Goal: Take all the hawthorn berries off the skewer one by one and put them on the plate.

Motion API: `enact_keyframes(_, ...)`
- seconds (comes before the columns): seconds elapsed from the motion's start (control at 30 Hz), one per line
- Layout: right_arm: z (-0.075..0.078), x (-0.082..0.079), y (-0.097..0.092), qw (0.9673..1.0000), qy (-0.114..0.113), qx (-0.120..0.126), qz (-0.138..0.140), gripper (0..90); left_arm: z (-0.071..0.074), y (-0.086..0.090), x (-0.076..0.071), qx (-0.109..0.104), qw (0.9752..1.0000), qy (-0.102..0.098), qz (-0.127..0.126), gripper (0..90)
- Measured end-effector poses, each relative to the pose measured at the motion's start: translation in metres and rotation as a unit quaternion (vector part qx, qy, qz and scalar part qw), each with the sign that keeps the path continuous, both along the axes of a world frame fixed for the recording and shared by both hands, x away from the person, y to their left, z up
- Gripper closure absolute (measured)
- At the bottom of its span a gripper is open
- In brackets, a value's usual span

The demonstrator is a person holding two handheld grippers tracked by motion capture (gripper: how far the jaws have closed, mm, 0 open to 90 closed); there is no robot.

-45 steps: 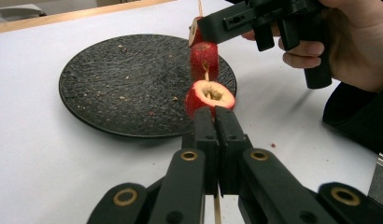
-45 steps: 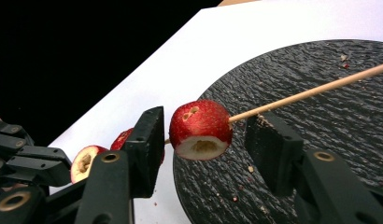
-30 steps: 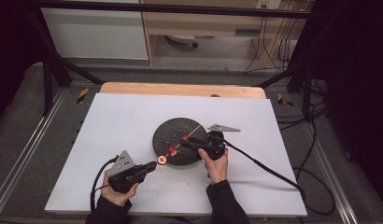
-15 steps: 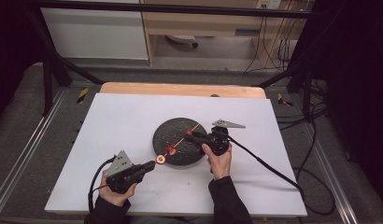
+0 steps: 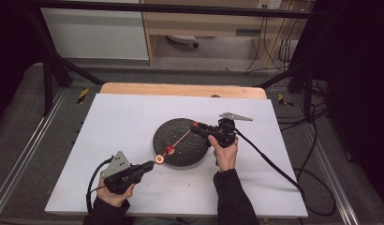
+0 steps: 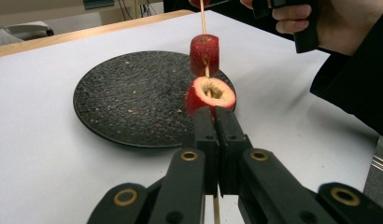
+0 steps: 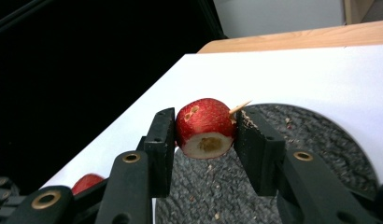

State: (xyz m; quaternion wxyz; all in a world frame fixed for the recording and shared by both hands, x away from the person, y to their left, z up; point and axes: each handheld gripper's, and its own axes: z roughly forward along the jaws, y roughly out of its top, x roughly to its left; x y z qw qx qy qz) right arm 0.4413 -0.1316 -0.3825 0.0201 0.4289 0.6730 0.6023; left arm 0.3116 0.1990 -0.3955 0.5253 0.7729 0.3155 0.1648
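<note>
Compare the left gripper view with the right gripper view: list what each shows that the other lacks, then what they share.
Left gripper view alone: the left gripper, jaws shut on a thin wooden skewer threaded with two cored red fruit pieces, and the person's right hand beyond.

Right gripper view alone: the right gripper, jaws clamped on a third cored red fruit piece, with the skewer's pointed tip poking out beside it.

Shared: the round black textured plate, the white tabletop, its wooden far edge, and the skewer.

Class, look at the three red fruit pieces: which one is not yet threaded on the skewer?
The fruit piece clamped in the right gripper, with the skewer tip just beside it. The other two already sit on the stick, near the left gripper.
</note>
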Motion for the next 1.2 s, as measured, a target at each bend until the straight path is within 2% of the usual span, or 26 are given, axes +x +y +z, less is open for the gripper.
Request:
enact_keyframes(0.43, 0.011, 0.024, -0.009, 0.9991, -0.008, -0.023, -0.035, 59.7, 0.0, 0.007, 0.0, 0.001, 0.9999, -0.003, 0.011, 88.5)
enact_keyframes(0.63, 0.009, 0.032, -0.013, 0.9978, -0.003, -0.046, -0.047, 59.7, 0.001, 0.01, 0.001, -0.001, 0.9999, -0.002, 0.016, 88.5)
enact_keyframes(0.77, -0.002, 0.033, -0.007, 0.9971, 0.007, -0.063, -0.041, 59.6, 0.002, 0.012, 0.002, -0.004, 0.9998, -0.003, 0.02, 88.5)
enact_keyframes(0.93, -0.024, 0.033, 0.006, 0.9957, 0.026, -0.085, -0.025, 59.6, 0.002, 0.014, 0.003, -0.007, 0.9997, -0.002, 0.024, 88.5)
enact_keyframes(1.2, -0.056, 0.029, 0.024, 0.991, 0.052, -0.123, -0.001, 59.6, 0.001, 0.015, 0.005, -0.007, 0.9995, 0.002, 0.03, 88.5)
